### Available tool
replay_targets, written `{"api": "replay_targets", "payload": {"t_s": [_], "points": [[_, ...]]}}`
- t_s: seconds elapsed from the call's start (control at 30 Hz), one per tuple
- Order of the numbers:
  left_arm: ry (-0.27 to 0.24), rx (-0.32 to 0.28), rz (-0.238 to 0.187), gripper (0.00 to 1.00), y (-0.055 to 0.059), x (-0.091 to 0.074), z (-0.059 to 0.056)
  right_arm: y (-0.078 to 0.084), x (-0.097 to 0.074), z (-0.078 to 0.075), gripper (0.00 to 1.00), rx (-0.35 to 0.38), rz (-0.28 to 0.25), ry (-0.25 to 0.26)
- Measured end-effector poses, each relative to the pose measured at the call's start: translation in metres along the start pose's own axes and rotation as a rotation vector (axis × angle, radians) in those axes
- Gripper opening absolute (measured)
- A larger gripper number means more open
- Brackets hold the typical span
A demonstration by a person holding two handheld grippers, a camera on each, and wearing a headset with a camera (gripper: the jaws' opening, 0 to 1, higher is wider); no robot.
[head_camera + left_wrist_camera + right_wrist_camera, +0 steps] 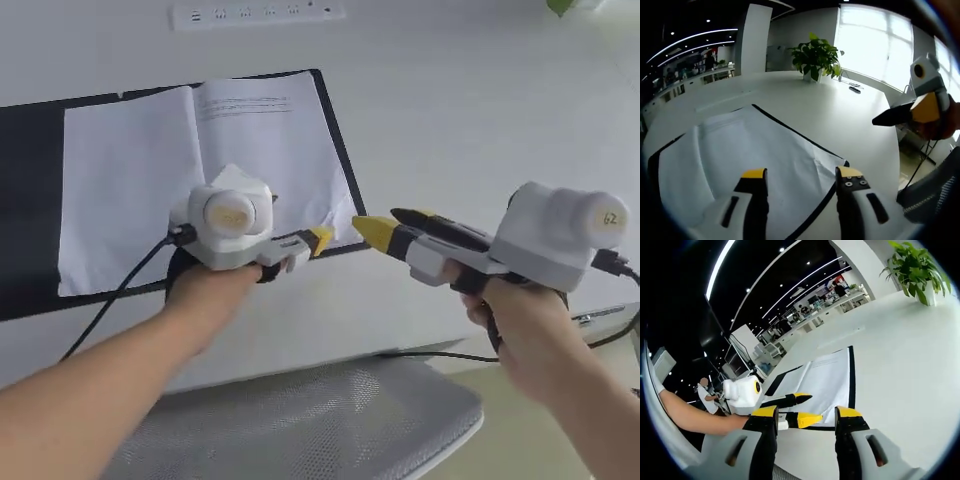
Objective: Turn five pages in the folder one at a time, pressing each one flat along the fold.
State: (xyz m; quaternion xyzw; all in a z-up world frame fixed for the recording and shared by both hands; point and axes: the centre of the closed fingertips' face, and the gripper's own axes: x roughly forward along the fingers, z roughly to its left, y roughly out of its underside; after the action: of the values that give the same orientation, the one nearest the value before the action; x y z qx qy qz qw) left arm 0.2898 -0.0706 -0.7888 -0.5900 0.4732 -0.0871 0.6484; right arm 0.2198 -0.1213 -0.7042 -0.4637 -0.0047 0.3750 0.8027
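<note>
Plainly, the left tool [308, 245] hovers with jaws apart at the open folder's [130, 170] five o'clock corner; the right tool [382, 222], likewise apart, faces it from three o'clock.

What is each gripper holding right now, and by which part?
Nothing is held. The left gripper hangs open over the near corner of the folder; the right gripper is open too, beside it.
</note>
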Motion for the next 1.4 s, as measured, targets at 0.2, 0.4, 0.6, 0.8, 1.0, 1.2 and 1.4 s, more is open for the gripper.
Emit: {"api": "replay_targets", "payload": {"t_s": [0.2, 0.4, 0.6, 0.8, 1.0, 1.2, 1.4], "points": [[-0.051, 0.055, 0.027, 0.56, 0.007, 0.016, -0.003, 0.0, -0.005, -0.007, 0.43, 0.028, -0.015, 0.007], [-0.084, 0.101, 0.024, 0.52, 0.009, 0.015, -0.004, 0.003, -0.006, -0.01, 0.43, 0.041, -0.015, 0.009], [-0.073, 0.105, 0.02, 0.46, 0.009, 0.015, -0.006, 0.006, -0.002, -0.011, 0.43, 0.047, -0.006, 0.002], [-0.063, 0.117, 0.014, 0.4, 0.008, 0.016, -0.007, 0.007, 0.002, -0.009, 0.44, 0.043, -0.001, -0.01], [-0.057, 0.126, 0.005, 0.32, 0.008, 0.017, -0.005, 0.007, 0.002, -0.011, 0.44, 0.049, -0.003, -0.012], [-0.04, 0.135, -0.002, 0.17, 0.009, 0.019, -0.01, 0.008, 0.002, -0.011, 0.43, 0.052, 0.001, -0.013], [-0.03, 0.118, -0.017, 0.09, 0.01, 0.022, -0.012, 0.01, 0.003, -0.01, 0.44, 0.052, 0.006, -0.017]]}}
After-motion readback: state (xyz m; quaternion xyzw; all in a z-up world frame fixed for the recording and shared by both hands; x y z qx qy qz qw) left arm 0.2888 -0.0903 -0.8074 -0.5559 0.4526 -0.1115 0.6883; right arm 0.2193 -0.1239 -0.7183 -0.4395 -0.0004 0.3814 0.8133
